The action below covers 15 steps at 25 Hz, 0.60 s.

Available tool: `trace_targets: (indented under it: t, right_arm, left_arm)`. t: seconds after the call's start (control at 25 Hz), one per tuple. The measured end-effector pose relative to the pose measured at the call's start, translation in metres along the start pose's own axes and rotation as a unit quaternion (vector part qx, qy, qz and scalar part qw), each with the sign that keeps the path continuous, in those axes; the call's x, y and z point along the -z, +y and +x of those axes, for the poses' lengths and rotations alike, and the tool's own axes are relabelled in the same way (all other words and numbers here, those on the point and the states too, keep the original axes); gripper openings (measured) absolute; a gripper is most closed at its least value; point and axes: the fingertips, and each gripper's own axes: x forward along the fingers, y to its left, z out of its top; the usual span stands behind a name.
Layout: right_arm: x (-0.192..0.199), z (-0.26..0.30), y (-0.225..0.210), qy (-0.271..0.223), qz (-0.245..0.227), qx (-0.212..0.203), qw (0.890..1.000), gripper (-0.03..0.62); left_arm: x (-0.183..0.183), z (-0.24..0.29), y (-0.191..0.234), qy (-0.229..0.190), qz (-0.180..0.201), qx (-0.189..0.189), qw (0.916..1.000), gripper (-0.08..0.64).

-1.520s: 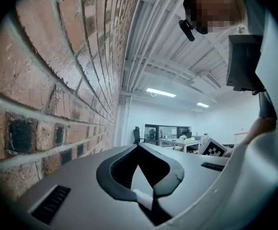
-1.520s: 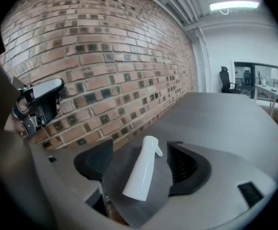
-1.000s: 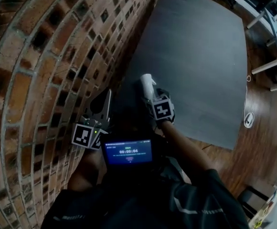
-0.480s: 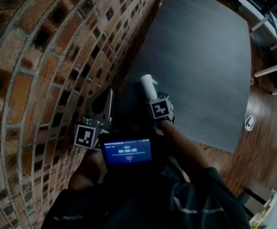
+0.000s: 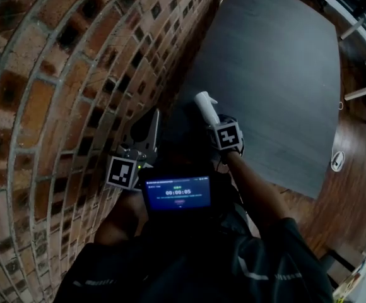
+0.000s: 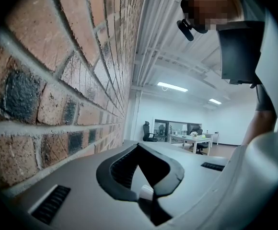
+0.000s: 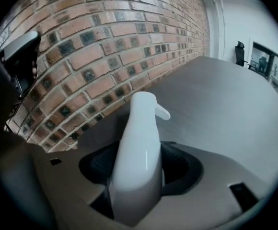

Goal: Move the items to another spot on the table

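Note:
A white spray bottle (image 7: 141,157) with its nozzle pointing right stands upright between the jaws of my right gripper (image 7: 142,148). The jaws are closing, and the black pads (image 7: 181,163) press on both sides of the bottle's body. In the head view the bottle (image 5: 203,105) rises above the right gripper (image 5: 213,120) at the near left corner of the dark grey table (image 5: 277,68). My left gripper (image 5: 154,115) hangs beside the brick wall, left of the bottle. Its jaws meet at the tips (image 6: 138,146) with nothing between them.
A brick wall (image 5: 69,74) runs along the table's left side, close to both grippers. A lit screen (image 5: 178,193) sits at the person's chest. Wooden floor and a white round object (image 5: 338,161) lie to the right of the table. Desks and chairs (image 6: 191,139) stand far off.
The right gripper's jaws have closed in round the bottle. Both grippers and the bottle sit slightly higher and further right in the head view.

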Motion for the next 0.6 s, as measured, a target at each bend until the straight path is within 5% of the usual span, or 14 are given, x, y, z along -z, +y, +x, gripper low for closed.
trace_targets:
  t: [0.24,0.6]
  right_arm:
    - [-0.003,-0.043,-0.002,-0.051,0.025,0.005,0.998,0.279]
    - [0.043,-0.167,-0.043,-0.15,0.091,0.074,0.982,0.279]
  left_arm:
    - [-0.01,-0.011,-0.016,-0.009,-0.007,0.017,0.9998,-0.006]
    - [-0.029,-0.019,-0.097,-0.037,-0.02,0.122,0.9917,-0.006]
